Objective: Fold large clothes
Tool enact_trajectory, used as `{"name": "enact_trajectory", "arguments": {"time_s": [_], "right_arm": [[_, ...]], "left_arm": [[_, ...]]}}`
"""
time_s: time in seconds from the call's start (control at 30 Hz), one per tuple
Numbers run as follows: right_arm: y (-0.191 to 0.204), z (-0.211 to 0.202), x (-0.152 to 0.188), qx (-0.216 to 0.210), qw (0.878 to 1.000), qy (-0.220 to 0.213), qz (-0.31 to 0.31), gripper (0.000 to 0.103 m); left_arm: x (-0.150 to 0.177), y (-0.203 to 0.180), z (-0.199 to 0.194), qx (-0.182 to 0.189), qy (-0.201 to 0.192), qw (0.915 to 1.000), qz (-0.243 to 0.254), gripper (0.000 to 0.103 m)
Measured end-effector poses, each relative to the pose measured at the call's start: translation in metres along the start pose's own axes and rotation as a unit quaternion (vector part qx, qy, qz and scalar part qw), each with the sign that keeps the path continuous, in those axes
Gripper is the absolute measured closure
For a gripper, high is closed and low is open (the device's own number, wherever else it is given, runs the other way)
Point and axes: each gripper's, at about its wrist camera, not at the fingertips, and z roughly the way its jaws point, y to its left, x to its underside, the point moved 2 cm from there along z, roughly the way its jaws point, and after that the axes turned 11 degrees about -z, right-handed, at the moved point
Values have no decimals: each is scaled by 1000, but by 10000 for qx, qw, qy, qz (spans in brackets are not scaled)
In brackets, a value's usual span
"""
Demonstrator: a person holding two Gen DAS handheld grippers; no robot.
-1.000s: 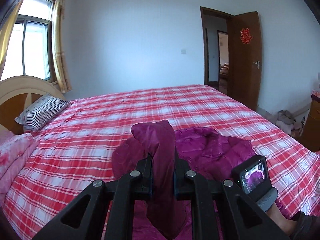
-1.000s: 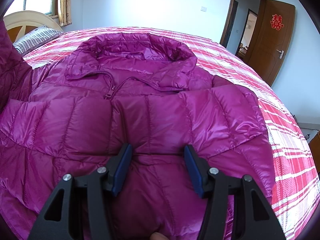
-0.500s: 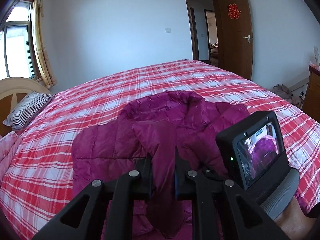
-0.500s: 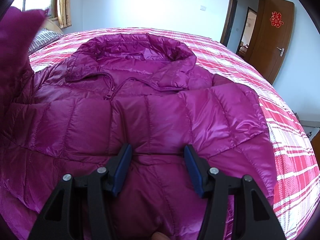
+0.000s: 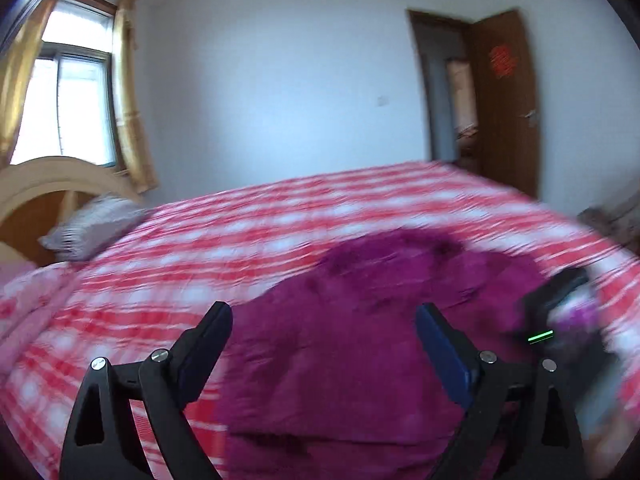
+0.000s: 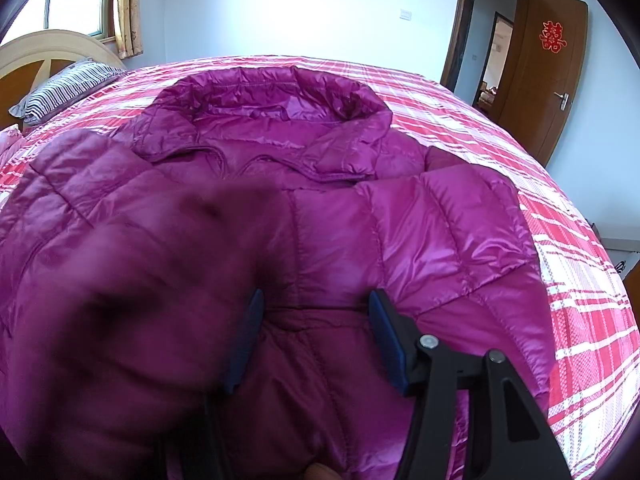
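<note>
A magenta puffer jacket (image 6: 360, 208) lies front up on the red plaid bed (image 6: 580, 320), collar toward the far side. Its left sleeve (image 6: 120, 280) now lies folded across the body and covers part of my right gripper's left finger. My right gripper (image 6: 316, 336) is open, low over the jacket's middle. In the blurred left wrist view the jacket (image 5: 360, 340) lies below my left gripper (image 5: 324, 340), which is open and empty. The right gripper's body (image 5: 560, 320) shows at the right there.
A striped pillow (image 6: 64, 88) and a wooden headboard (image 6: 36, 52) stand at the far left, with a window (image 5: 60, 108) and curtain behind. An open brown door (image 6: 552, 80) is at the far right. Bed cover spreads around the jacket.
My left gripper has opened and let go of the sleeve, which dropped across the jacket's body. The left gripper swung away, blurring its view. The right gripper has stayed put.
</note>
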Motion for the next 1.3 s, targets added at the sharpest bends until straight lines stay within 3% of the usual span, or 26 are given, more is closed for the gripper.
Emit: {"name": "enact_trajectory", "arguments": {"time_s": [0.03, 0.1, 0.2, 0.23, 0.4, 0.5, 0.57, 0.67, 0.8, 0.9, 1.0, 1.1, 1.17, 1.3], "right_arm": [[0, 0, 0, -1, 10000, 0, 1, 44], [0, 0, 0, -2, 10000, -2, 2, 44], [0, 0, 0, -1, 10000, 1, -3, 44], [0, 0, 0, -18, 10000, -2, 7, 44], [-27, -19, 6, -560, 9960, -133, 688, 41], [-47, -57, 4, -118, 9923, -459, 1143, 40], [-50, -85, -6, -52, 9875, -787, 1365, 38], [-24, -106, -35, -533, 9876, -1047, 1038, 43], [32, -85, -57, -1114, 9902, -775, 317, 59], [55, -52, -42, -1106, 9934, -313, 32, 61], [58, -30, -21, -849, 9963, -116, -71, 64], [58, -25, -11, -840, 9962, -210, -79, 64], [61, -22, -12, -815, 9964, -202, -94, 63], [68, -21, -9, -701, 9971, -251, -179, 62]], "left_arm": [[11, 10, 20, -385, 254, 9989, 62, 10], [37, 25, 58, -774, 912, 9928, 86, 10], [60, 39, 88, -678, 1525, 9858, -182, 10], [60, 42, 89, -628, 1562, 9853, -288, 10], [65, 46, 91, -509, 1607, 9845, -486, 9], [66, 41, 88, -581, 1508, 9861, -388, 8], [68, 36, 84, -680, 1414, 9873, -236, 8], [69, 34, 83, -719, 1358, 9880, -151, 8], [67, 46, 82, -525, 1398, 9877, -458, 8], [63, 71, 67, -282, 1322, 9844, -1126, 8], [58, 111, 43, -2, 1221, 9691, -2142, 8], [38, 134, 31, 67, 1044, 9578, -2678, 9], [23, 127, 27, 295, 956, 9585, -2671, 9], [4, 76, 23, 818, 1003, 9661, -2234, 8]]}}
